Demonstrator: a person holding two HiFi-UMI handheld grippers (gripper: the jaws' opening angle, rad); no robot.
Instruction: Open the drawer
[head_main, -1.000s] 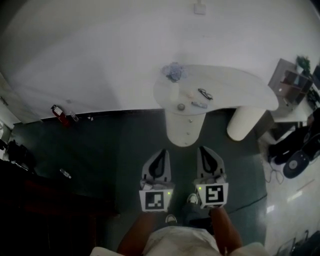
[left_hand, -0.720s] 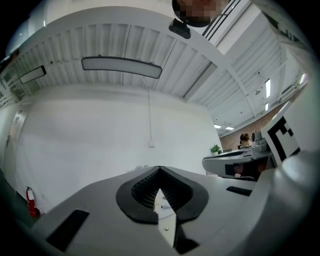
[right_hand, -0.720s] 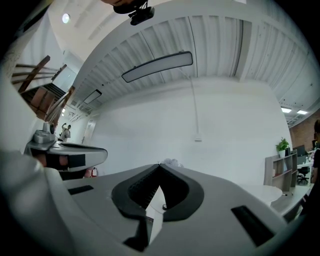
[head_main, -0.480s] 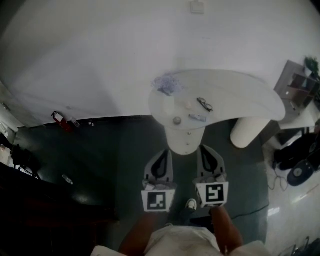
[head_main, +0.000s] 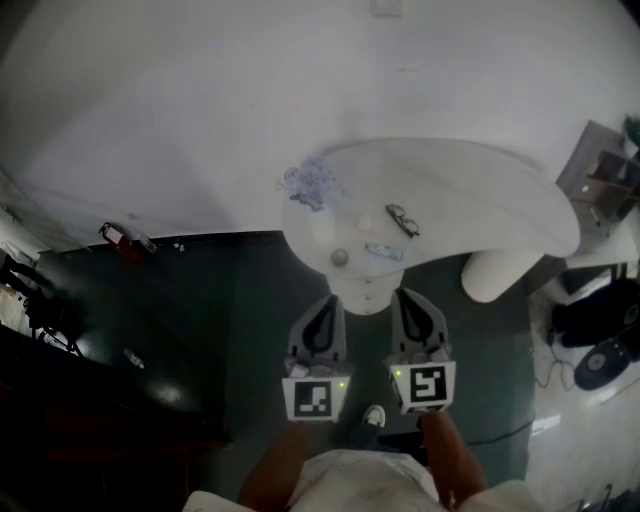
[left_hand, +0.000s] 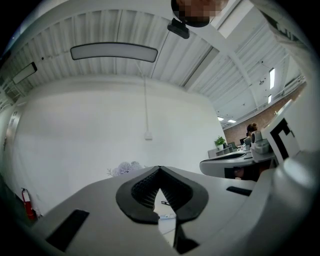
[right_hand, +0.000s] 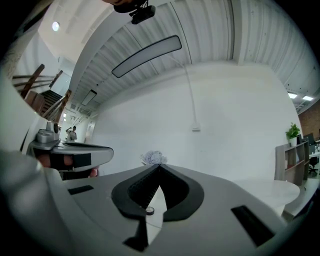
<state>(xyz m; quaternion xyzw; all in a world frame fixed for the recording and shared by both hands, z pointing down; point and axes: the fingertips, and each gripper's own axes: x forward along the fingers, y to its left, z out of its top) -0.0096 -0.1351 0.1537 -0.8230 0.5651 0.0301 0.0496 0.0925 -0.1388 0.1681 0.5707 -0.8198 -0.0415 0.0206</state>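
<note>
Approach phase: left gripper (head_main: 327, 303) and right gripper (head_main: 406, 296) are both pinched closed, empty, near the drawer unit (head_main: 362, 292). Next, one probably has to open up for a handle.

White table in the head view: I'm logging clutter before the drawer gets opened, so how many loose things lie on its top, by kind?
Pair of glasses: 1
Bunch of pale flowers: 1
Small round object: 1
Small oblong object: 1
Total: 4
</note>
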